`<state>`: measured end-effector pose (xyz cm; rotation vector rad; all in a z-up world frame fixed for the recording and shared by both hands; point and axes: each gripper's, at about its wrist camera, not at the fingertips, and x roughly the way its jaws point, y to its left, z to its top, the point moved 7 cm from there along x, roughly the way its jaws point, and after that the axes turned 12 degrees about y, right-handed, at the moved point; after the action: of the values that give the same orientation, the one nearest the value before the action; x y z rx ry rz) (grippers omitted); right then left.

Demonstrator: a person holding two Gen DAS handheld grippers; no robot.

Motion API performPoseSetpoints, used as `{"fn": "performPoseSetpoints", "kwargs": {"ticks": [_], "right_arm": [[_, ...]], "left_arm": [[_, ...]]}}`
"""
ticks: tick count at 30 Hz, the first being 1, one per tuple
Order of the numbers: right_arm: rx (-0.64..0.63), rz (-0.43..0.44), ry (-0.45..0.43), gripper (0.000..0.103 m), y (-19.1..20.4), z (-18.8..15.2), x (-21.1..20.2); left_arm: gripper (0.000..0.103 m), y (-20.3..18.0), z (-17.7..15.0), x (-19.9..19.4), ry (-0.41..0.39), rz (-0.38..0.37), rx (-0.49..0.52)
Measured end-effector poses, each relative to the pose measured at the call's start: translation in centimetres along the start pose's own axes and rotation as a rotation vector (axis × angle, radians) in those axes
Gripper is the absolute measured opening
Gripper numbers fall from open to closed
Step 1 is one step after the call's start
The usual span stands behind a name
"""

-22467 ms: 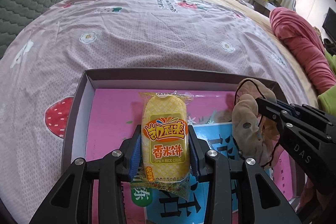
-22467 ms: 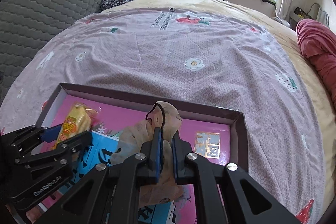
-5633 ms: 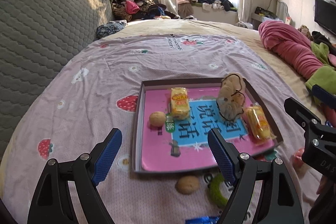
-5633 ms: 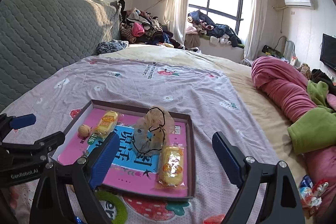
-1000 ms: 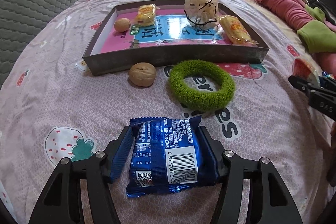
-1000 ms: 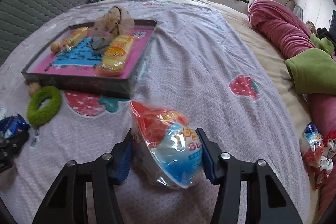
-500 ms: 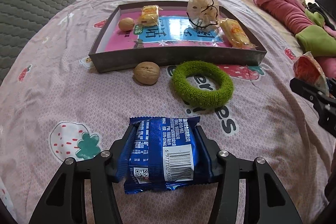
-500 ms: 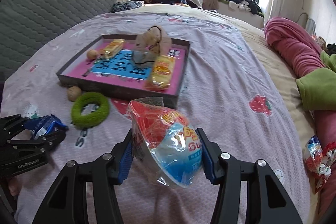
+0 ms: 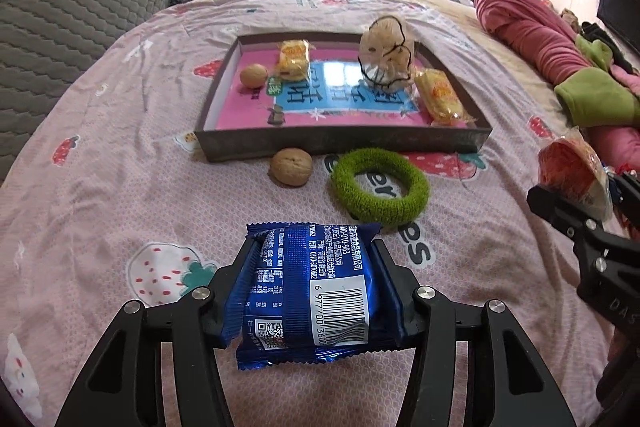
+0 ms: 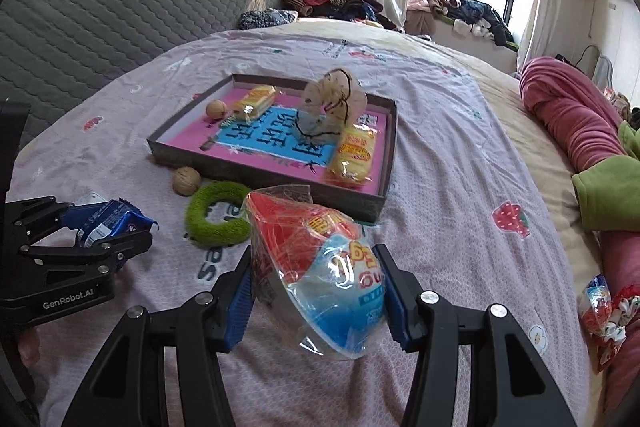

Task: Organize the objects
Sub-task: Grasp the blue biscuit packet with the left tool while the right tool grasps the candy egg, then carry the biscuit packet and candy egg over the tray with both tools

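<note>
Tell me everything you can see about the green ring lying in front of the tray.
The green ring is a fuzzy, terry-like loop, bright green, with an open middle through which the printed bedsheet shows. It lies flat on the sheet, just in front of the tray and apart from its front wall. A walnut sits to its left, not touching. Neither tool holds it: the left tool grips a blue packet, which lies nearer the camera than the ring.
</note>
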<state>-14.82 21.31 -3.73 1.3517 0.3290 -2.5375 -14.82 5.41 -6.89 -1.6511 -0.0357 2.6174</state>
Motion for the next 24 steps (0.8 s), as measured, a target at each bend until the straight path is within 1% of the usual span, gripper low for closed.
{"fn": "performPoseSetpoints", "kwargs": {"ticks": [6, 13, 18, 24], "right_arm": [[-0.015, 0.015, -0.040, 0.056, 1.9, 0.8, -2.4], [-0.007, 0.044, -0.073, 0.056, 3.6, 1.5, -4.3], [-0.008, 0.049, -0.101, 0.056, 4.4, 2.8, -5.5], [-0.002, 0.060, -0.134, 0.056, 4.9, 4.7, -6.9]], "left_arm": [[0.057, 0.4, 0.6, -2.6, -0.037, -0.010, -0.009], [0.057, 1.5, 1.5, -5.6, -0.075, -0.003, -0.013], [0.057, 2.6, 2.3, -7.3, -0.097, 0.015, -0.013], [0.057, 4.1, 4.1, -9.2, -0.138, 0.029, -0.022]]}}
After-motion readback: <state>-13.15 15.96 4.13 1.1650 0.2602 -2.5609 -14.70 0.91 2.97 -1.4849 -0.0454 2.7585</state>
